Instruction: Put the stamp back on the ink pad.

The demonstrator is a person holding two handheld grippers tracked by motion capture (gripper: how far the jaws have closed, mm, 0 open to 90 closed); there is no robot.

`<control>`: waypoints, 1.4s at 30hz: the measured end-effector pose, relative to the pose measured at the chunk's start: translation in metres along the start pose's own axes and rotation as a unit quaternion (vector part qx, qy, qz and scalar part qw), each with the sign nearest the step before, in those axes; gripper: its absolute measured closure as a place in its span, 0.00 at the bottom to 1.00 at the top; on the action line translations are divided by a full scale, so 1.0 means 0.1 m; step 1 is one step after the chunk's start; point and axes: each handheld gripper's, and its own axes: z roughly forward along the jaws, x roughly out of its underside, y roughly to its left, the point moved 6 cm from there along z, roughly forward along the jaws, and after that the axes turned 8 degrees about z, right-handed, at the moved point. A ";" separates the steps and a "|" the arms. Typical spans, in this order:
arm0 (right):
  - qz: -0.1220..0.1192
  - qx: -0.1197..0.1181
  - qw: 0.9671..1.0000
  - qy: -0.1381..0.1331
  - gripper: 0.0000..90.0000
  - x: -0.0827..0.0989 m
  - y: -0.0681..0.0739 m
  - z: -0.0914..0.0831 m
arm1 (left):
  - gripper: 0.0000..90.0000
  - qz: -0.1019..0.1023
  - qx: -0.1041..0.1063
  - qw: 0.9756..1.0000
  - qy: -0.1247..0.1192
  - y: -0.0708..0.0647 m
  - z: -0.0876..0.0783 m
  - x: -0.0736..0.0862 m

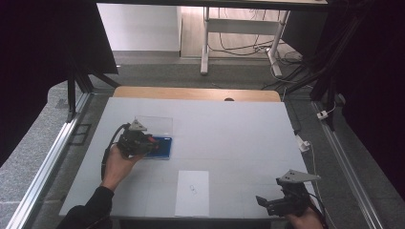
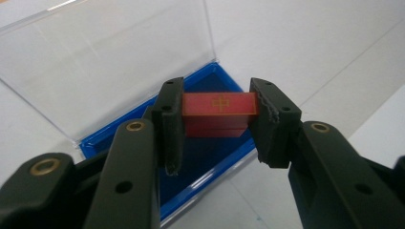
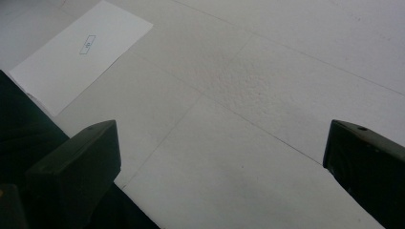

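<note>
Black jaws clamp a red block over its blue case.

Left gripper view: the left gripper [image 2: 217, 112] is closed on the red block [image 2: 220, 104], pads pressing its two short ends, holding it just above the blue case [image 2: 224, 164], whose clear lid [image 2: 105, 52] stands open behind. The grip takes only the block's ends, so I judge a tilt or a knock on the case rim could twist it loose or jam it crooked in the tray.
Right gripper view: the right gripper [image 3: 219, 162] has its jaws wide apart over bare table [image 3: 267, 81], holding nothing; a paper sheet [image 3: 81, 57] lies well off.
High view: the left gripper [image 1: 152, 141] sits at the case [image 1: 163, 149], the right gripper [image 1: 267, 202] near the table's [image 1: 229, 124] front edge.
</note>
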 end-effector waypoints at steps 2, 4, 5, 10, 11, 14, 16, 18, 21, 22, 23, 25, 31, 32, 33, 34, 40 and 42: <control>0.000 0.000 1.000 0.000 0.00 0.00 0.00 0.00 | 0.65 -0.003 0.001 1.000 0.001 0.03 0.02 0.01; 0.000 0.000 1.000 0.001 0.00 0.00 0.00 0.00 | 0.65 -0.004 -0.002 1.000 0.003 0.05 0.04 0.02; 0.001 0.000 1.000 0.001 0.00 0.00 0.00 0.00 | 0.65 -0.004 -0.002 1.000 0.004 0.06 0.05 0.02; 0.001 0.000 1.000 0.002 0.00 0.00 0.00 0.01 | 0.65 -0.012 -0.004 1.000 0.007 0.12 0.10 0.04; 0.001 0.000 1.000 0.003 0.00 0.00 0.00 0.01 | 0.65 -0.014 -0.005 1.000 0.007 0.14 0.11 0.05; 0.001 0.001 1.000 0.004 0.00 0.00 0.00 0.01 | 0.65 -0.018 -0.006 1.000 0.011 0.17 0.14 0.07; 0.000 0.000 1.000 0.004 0.00 0.00 0.00 0.01 | 0.65 -0.021 -0.007 1.000 0.014 0.18 0.16 0.08; 0.000 0.000 1.000 0.005 0.00 0.00 0.00 0.01 | 0.65 -0.021 -0.008 1.000 0.016 0.19 0.18 0.08; 0.000 0.000 1.000 0.006 0.00 0.00 0.00 0.01 | 0.64 -0.019 -0.008 1.000 0.021 0.18 0.21 0.09; 0.000 0.000 1.000 0.006 0.00 0.00 0.01 0.01 | 0.64 -0.018 -0.009 1.000 0.023 0.18 0.22 0.09; -0.001 0.000 1.000 0.006 0.00 0.00 0.01 0.01 | 0.64 -0.017 -0.008 1.000 0.023 0.17 0.23 0.09; -0.001 0.000 1.000 0.007 0.00 0.00 0.00 0.01 | 0.64 -0.014 -0.009 0.999 0.029 0.17 0.25 0.09; -0.002 0.000 1.000 0.007 0.00 0.00 0.01 0.01 | 0.64 -0.007 -0.010 0.999 0.045 0.15 0.31 0.11; -0.002 0.000 1.000 0.007 0.00 0.00 0.01 0.01 | 0.64 -0.005 -0.011 0.999 0.045 0.15 0.31 0.11; -0.002 0.000 1.000 0.007 0.00 0.00 0.01 0.01 | 0.64 -0.006 -0.011 0.999 0.044 0.14 0.31 0.11; -0.002 0.000 1.000 0.007 0.00 0.00 0.01 0.01 | 0.64 -0.008 -0.011 0.999 0.044 0.14 0.31 0.11; -0.004 0.000 1.000 0.007 0.00 0.00 0.01 0.01 | 0.64 -0.007 -0.012 0.999 0.044 0.14 0.31 0.11; -0.004 0.000 1.000 0.008 0.00 0.00 0.01 0.01 | 0.63 -0.010 -0.012 0.999 0.044 0.15 0.31 0.11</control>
